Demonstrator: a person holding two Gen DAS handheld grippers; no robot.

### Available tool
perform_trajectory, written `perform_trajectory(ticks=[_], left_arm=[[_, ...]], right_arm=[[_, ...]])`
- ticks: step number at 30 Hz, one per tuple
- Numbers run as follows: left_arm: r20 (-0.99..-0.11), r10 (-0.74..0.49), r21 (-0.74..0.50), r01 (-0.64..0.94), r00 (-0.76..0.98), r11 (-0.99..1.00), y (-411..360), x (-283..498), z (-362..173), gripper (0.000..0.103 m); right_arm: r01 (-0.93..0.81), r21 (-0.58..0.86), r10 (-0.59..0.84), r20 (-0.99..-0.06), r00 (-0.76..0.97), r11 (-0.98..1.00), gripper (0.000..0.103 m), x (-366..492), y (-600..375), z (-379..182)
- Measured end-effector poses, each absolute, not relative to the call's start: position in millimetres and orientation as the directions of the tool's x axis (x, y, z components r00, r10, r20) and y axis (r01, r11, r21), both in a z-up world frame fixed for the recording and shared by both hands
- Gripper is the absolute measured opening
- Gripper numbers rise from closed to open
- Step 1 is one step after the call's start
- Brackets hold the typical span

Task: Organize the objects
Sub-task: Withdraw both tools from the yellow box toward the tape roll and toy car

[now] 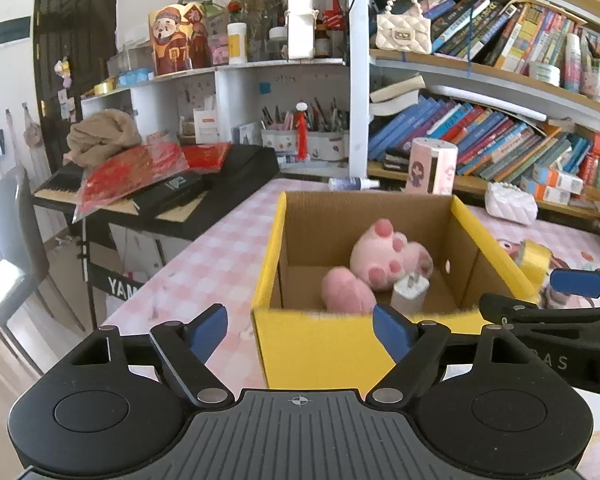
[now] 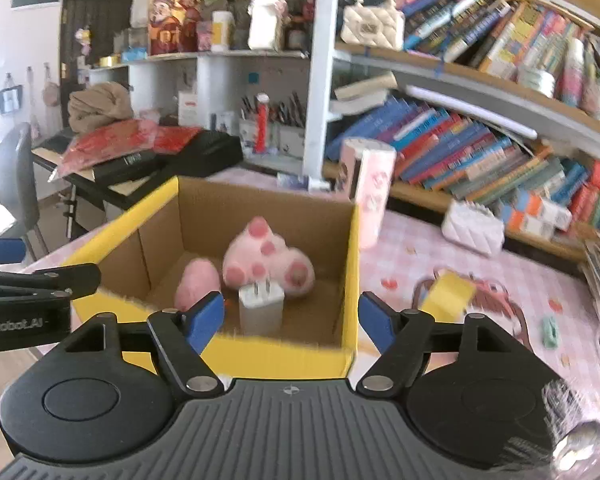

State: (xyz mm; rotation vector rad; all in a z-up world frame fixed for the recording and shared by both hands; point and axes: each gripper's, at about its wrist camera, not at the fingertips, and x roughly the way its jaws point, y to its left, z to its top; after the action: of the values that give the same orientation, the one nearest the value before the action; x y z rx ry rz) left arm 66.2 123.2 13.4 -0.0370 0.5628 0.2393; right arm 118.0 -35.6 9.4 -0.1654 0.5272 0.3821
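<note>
A yellow cardboard box (image 1: 320, 344) stands open-topped on the pink checked surface (image 1: 204, 256), its brown inside showing in both wrist views. In it lie two pink plush paw slippers and a white charger plug. The larger slipper (image 2: 266, 258) leans near the back wall with its toe-pad sole turned toward the cameras and its long axis running up and slightly left. The smaller slipper (image 2: 198, 282) lies to its left, rounded end toward the front wall. The charger plug (image 2: 260, 306) stands upright just in front of the larger slipper, its two metal prongs pointing up, close to the box's front wall.

The left tool (image 1: 300, 330) hovers before the box's near left corner, its blue pads spread wide with nothing between them. The right tool (image 2: 290, 320) hangs over the front wall, also spread apart and empty; it frames the plug from above without touching it.

Outside the box, a yellow tape roll (image 2: 450, 296) lies tilted on the surface to the right, and a pink printed cylinder (image 2: 366, 188) stands behind the box's right rear corner.
</note>
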Motion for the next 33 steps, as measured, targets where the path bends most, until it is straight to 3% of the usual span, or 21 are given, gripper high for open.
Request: perform_trajectory(ticks=[8, 33], left_arm=[[-0.573, 0.195, 0.024, -0.221, 0.796, 0.975, 121, 24, 3, 0.085], [-0.673, 0.045, -0.004, -0.064, 0.739, 0.998, 87, -38, -26, 0.088]], right_arm=[[-0.339, -0.058, 0.249, -0.565, 0.786, 0.939, 0.082, 71, -42, -5], [-0.204, -0.091, 0.095, -0.656, 0.749, 0.975, 0.093, -21, -75, -37]])
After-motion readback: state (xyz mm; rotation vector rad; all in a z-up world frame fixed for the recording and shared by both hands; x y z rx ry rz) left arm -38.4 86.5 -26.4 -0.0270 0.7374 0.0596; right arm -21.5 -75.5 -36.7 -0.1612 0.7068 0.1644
